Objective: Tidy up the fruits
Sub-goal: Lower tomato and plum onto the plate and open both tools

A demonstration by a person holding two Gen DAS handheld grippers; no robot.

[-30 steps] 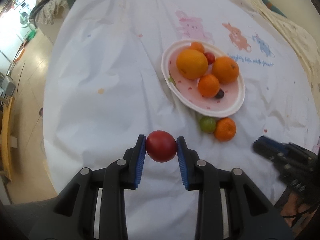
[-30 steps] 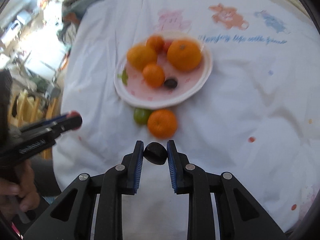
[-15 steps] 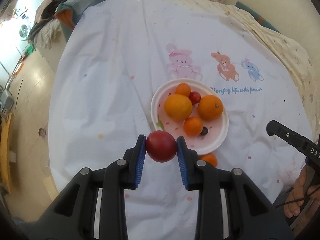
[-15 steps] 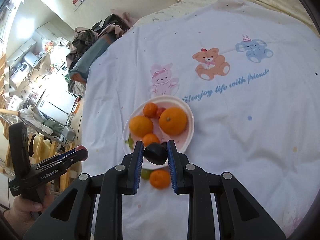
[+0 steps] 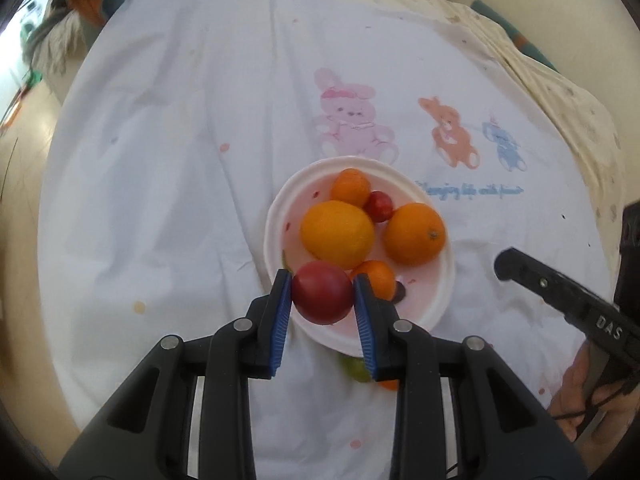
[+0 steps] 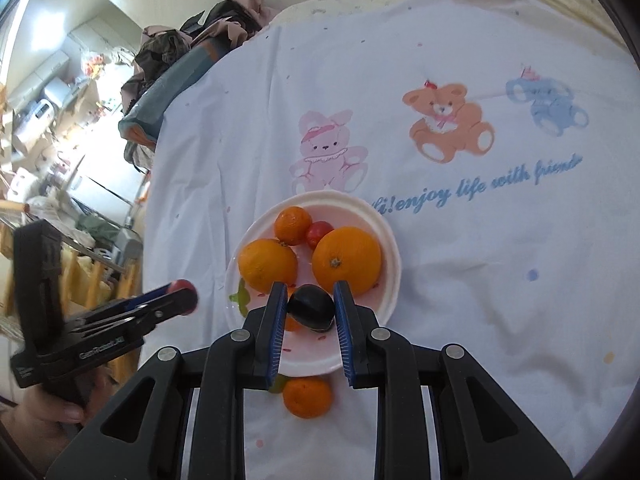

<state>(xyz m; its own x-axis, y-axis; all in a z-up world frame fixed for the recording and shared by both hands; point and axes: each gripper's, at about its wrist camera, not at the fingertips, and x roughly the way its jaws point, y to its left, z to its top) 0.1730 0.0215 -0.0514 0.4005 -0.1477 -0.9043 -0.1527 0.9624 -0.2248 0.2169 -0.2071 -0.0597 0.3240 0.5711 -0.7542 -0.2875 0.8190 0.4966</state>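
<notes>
Our left gripper is clamped on a round red fruit, carried in the air over the near rim of the white plate. Our right gripper pinches a small dark plum, also above the plate's near side. Oranges and a small red fruit already sit on the plate; a tangerine and a green fruit lie on the sheet just beside it. We judge both held fruits light, smooth and easily bruised, so grip gently across the widest middle.
</notes>
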